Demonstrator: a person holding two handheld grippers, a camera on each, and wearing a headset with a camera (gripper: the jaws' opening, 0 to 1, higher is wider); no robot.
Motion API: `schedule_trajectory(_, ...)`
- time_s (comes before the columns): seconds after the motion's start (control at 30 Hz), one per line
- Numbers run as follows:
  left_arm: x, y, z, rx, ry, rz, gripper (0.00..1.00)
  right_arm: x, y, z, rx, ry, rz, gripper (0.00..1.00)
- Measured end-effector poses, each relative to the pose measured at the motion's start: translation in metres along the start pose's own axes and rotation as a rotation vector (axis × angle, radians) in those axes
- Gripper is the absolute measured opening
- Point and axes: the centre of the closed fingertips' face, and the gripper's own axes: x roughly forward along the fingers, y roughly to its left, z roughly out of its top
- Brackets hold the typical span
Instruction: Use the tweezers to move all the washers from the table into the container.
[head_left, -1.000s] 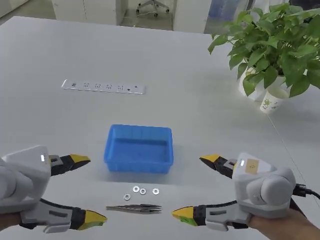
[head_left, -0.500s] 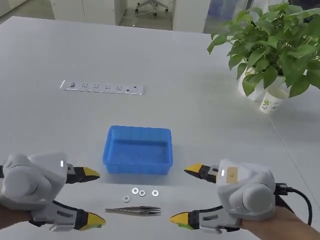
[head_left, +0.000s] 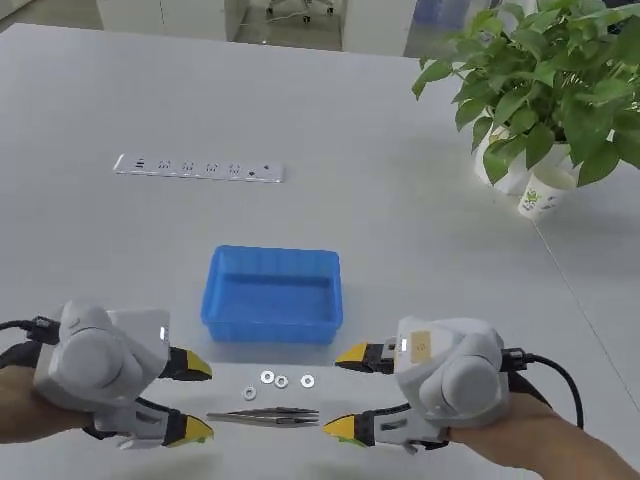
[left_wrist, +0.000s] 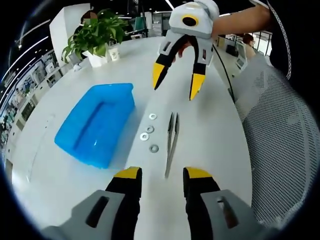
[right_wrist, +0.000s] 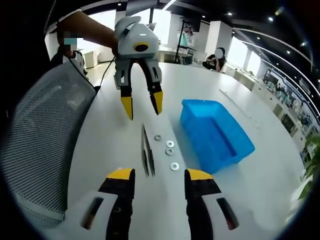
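A pair of metal tweezers (head_left: 263, 416) lies flat on the white table near its front edge. Several small washers (head_left: 280, 381) lie just beyond it, in front of the blue container (head_left: 272, 290). My left gripper (head_left: 200, 398) is open to the left of the tweezers, and my right gripper (head_left: 342, 392) is open to their right; neither touches them. In the left gripper view the tweezers (left_wrist: 171, 142) lie ahead between my open jaws, with the washers (left_wrist: 148, 135) and container (left_wrist: 97, 122) beside them. The right gripper view shows the tweezers (right_wrist: 146, 155), washers (right_wrist: 170, 150) and container (right_wrist: 215, 132).
A white power strip (head_left: 198, 168) lies further back on the table. A potted plant (head_left: 545, 100) stands at the back right. A mesh chair (left_wrist: 280, 130) is at the table's near edge. People sit at desks in the distance.
Both grippers have moved inward toward the tweezers from either side, staying open. The tweezers, washers and container have not moved.
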Motion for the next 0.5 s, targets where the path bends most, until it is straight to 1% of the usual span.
schedule_trajectory(0.07,0.002,-0.001,-0.001,-0.002,0.009,-0.012,0.35,0.003,0.002,0.000,-0.007,0.006,0.014,0.38)
schedule_trajectory(0.17,0.005,-0.002,-0.005,0.009,0.037,-0.023,0.27,0.008,0.003,0.001,-0.014,0.009,0.032,0.34)
schedule_trajectory(0.23,0.007,-0.003,-0.007,0.009,0.044,-0.034,0.27,0.011,0.005,0.000,-0.017,0.016,0.046,0.32)
schedule_trajectory(0.27,0.007,-0.005,-0.007,0.013,0.048,-0.043,0.24,0.013,0.006,0.000,-0.019,0.019,0.051,0.32)
schedule_trajectory(0.5,0.015,-0.003,-0.011,0.034,0.082,-0.045,0.17,0.025,0.010,0.002,-0.031,0.033,0.091,0.27)
